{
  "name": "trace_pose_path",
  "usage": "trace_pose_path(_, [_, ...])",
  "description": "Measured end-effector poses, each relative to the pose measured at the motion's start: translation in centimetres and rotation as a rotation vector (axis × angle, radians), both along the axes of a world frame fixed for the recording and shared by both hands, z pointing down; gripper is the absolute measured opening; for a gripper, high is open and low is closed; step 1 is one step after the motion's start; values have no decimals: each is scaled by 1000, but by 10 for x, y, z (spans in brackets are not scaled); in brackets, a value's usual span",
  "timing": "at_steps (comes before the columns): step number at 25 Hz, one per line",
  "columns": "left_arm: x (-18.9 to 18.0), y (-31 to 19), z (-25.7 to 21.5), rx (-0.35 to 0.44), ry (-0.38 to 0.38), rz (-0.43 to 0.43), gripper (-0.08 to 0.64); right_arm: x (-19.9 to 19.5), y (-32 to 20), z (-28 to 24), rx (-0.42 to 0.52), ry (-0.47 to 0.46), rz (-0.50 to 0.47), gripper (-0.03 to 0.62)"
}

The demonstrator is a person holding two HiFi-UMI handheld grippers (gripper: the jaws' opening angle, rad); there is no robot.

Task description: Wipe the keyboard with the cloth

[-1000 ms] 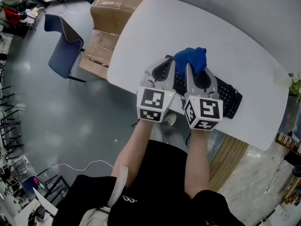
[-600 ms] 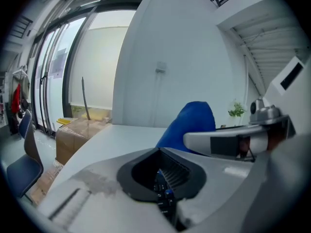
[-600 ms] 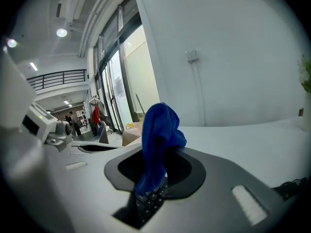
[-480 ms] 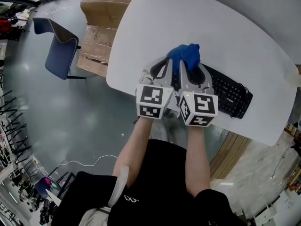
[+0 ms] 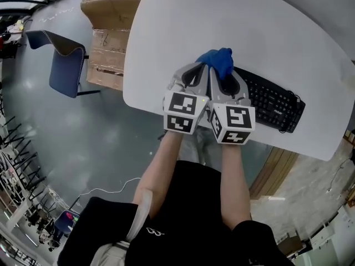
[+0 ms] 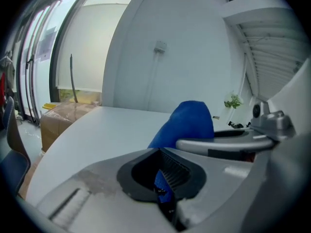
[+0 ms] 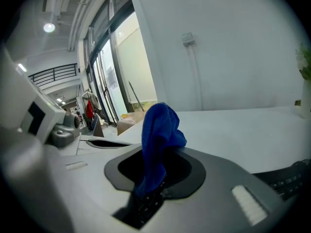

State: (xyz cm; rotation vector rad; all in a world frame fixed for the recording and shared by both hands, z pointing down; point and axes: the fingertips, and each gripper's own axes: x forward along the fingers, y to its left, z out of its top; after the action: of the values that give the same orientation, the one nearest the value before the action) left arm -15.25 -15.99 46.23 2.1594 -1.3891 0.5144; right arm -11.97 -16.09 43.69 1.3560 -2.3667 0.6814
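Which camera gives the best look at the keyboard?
The head view: most of the black keyboard lies bare on the white table. The right gripper view catches only one edge; the left gripper view shows hardly any.

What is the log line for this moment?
left claw: shut on cloth | right claw: shut on cloth | cloth: bunched, over one end of keyboard | keyboard: on table

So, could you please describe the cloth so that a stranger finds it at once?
Start at the large white table and find the black keyboard near its front edge. At the keyboard's left end, the left gripper and the right gripper pinch a bunched cloth; it is the only bright blue thing on the table.
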Motion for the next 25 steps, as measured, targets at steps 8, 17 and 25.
trace_pose_path(8, [10, 2, 25, -50, -29, 89, -4, 10, 4, 22, -40, 27, 59, 89])
trace_pose_path(17, [25, 6, 36, -67, -79, 109, -4, 28, 14, 33, -56, 18, 66, 89])
trace_pose_path(25, [53, 10, 37, -64, -95, 131, -5, 57, 17, 38, -75, 14, 91, 89])
